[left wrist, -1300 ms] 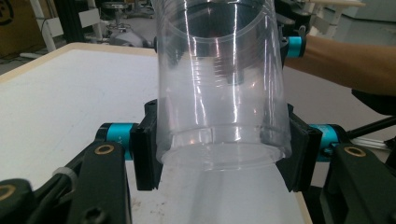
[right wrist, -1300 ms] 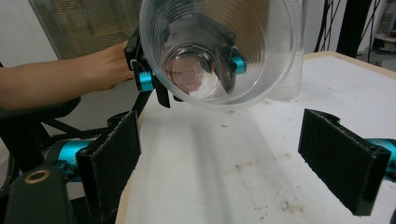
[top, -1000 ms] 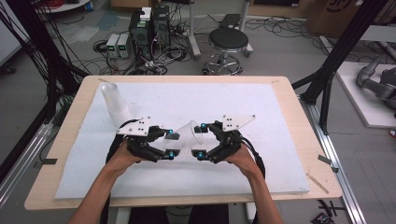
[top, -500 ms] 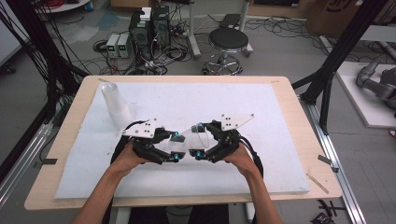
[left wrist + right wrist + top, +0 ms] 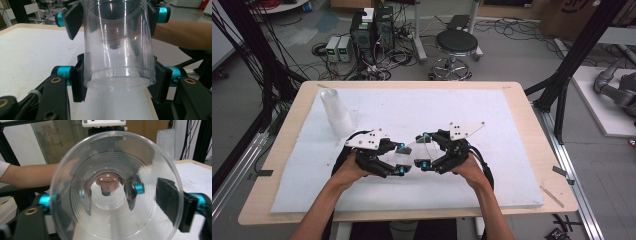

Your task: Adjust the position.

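Above the desk [image 5: 512, 150], left tongs [image 5: 401, 159] and right tongs [image 5: 422, 150] each close on the clear cup [image 5: 414, 151] held between them. Likely separating nested cups; next, pull apart steadily.

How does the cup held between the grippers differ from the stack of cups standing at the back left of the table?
The held cup is off the table and lies sideways between the left gripper and right gripper; the cup stack stands free on the white mat. The held cup is gripped by both grippers; the stack is untouched. The stack stands taller. Both are clear plastic.
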Available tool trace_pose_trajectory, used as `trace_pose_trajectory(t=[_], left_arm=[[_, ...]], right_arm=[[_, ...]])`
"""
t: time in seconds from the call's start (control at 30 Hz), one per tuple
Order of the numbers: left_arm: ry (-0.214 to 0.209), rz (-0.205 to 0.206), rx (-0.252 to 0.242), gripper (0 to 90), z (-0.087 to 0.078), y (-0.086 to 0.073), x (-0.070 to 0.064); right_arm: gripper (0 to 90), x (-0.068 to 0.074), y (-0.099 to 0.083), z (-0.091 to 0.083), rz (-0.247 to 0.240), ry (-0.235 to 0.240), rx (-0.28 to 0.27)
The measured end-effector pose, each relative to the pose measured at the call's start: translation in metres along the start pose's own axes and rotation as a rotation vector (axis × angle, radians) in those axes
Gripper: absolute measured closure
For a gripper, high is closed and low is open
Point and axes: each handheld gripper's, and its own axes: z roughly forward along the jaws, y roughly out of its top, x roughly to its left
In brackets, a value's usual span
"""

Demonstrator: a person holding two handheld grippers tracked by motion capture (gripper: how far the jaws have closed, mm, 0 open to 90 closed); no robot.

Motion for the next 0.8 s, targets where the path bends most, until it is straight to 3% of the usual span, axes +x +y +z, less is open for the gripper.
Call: trace_pose_trajectory(t=[0.13, 0.53, 0.57, 0.67, 0.73, 0.8], left_arm=[[0.003, 0.001, 0.002, 42.2, -0.0006, 0.0001, 0.0002], [0.003, -0.002, 0.002, 41.0, -0.0011, 0.0003, 0.0], [0.009, -0.015, 0.0, 37.8, -0.0009, 0.0003, -0.0003], [0.053, -0.052, 0.021, 7.9, -0.0011, 0.0, 0.0011], [0.041, -0.083, 0.033, 4.2, -0.003, -0.0005, 0.0016], [0.038, -0.078, 0.04, 4.2, -0.005, -0.0001, 0.0013]], right_arm=[[28.0, 0.0003, 0.0002, 0.0, -0.001, 0.012, -0.003], [30.7, 0.0014, 0.0006, 0.0, -0.007, 0.018, -0.01], [30.6, 0.0012, 0.0006, 0.0003, -0.01, 0.018, -0.012], [30.6, 0.0008, 0.0008, -0.0007, -0.006, 0.012, -0.015], [30.6, 0.0004, 0.0009, -0.0019, -0.003, 0.005, -0.015], [30.6, 0.0006, 0.0011, -0.0023, -0.002, 0.003, -0.013]])
